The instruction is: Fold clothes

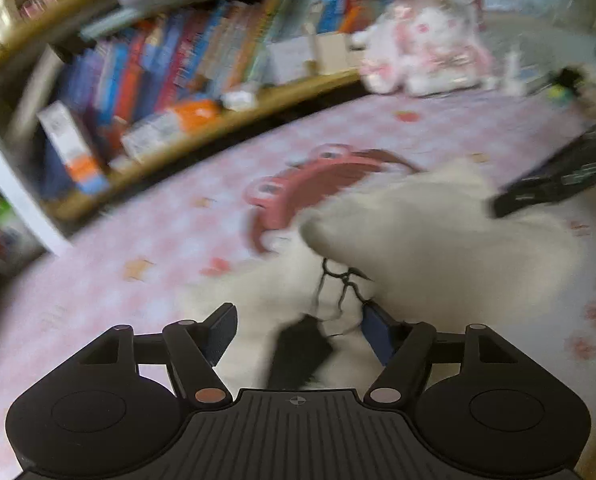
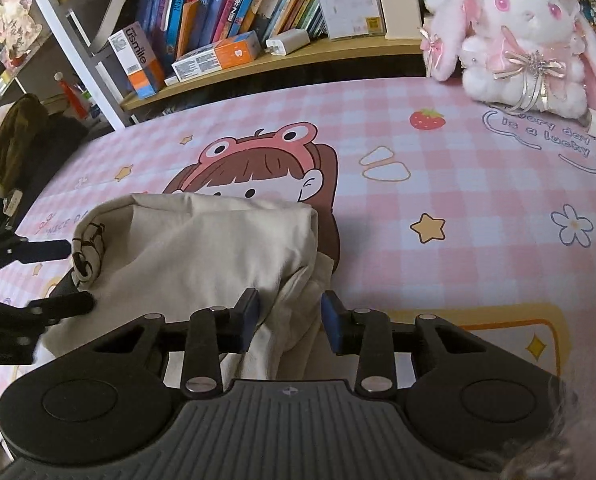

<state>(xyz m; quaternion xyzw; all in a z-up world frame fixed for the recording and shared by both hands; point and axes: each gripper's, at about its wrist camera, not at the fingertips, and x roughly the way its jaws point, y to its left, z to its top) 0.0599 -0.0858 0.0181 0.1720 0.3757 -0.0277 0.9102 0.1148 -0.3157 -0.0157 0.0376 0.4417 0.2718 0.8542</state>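
A cream garment (image 2: 202,248) lies bunched on the pink checked worktop (image 2: 438,184), printed "is a lucky day". The right gripper (image 2: 290,312) and the left gripper (image 1: 298,328) both straddle its folds, jaws parted, unclenched. A "usmile" box (image 2: 138,60) stands on the shelf.

Both wrist cameras looked forward and downward along their fingers, close above the pink checked table (image 2: 438,184). Each view took in the cream garment (image 2: 202,248), the bookshelf (image 1: 202,52) and plush rabbit (image 2: 518,36) beyond.
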